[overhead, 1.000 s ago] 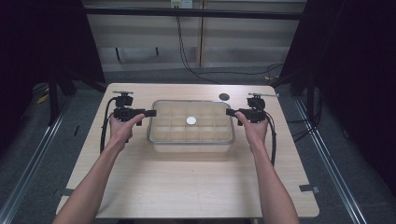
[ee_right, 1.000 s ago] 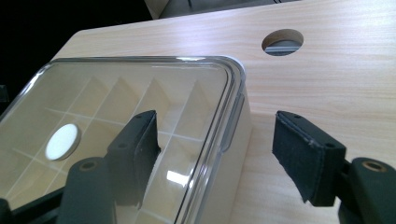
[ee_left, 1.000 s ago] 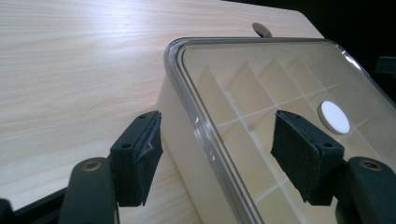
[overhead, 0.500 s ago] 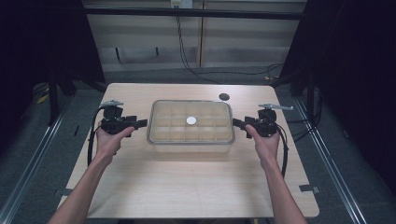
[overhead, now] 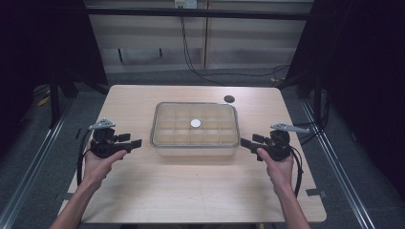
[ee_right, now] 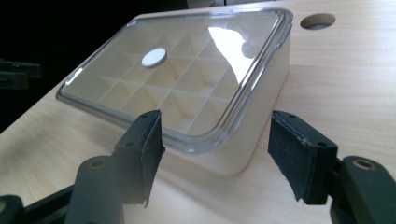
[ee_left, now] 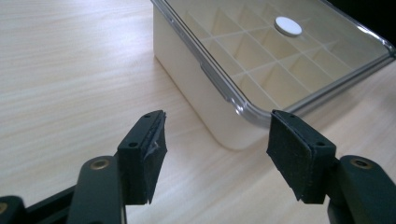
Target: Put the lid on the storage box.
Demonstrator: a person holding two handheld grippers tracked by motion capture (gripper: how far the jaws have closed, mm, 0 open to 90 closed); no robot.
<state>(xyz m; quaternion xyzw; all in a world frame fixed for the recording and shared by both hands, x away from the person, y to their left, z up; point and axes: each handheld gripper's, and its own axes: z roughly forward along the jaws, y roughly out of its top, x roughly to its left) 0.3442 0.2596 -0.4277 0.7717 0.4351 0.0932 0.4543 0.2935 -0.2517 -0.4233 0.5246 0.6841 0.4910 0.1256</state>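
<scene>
Fingers: left gripper (overhead: 136,142) and right gripper (overhead: 246,142) both released, nothing between them, having just closed slightly. Box (overhead: 195,142): centre of frame on tabletop (overhead: 191,186), lid on, white disc (overhead: 196,123) atop; grippers flank it at lower left and lower right, apart.

One lidded box (overhead: 195,125), two grippers (overhead: 136,142)

High view: you look from above your side, forward and down, far enough to take in the whole bench (overhead: 191,191).
Left tool view: close and low, facing the box (ee_left: 243,84) at 1 o'clock.
Right tool view: close and low, facing the box at 11 o'clock.
Shared: all three see the box and its white disc (overhead: 196,123).
</scene>
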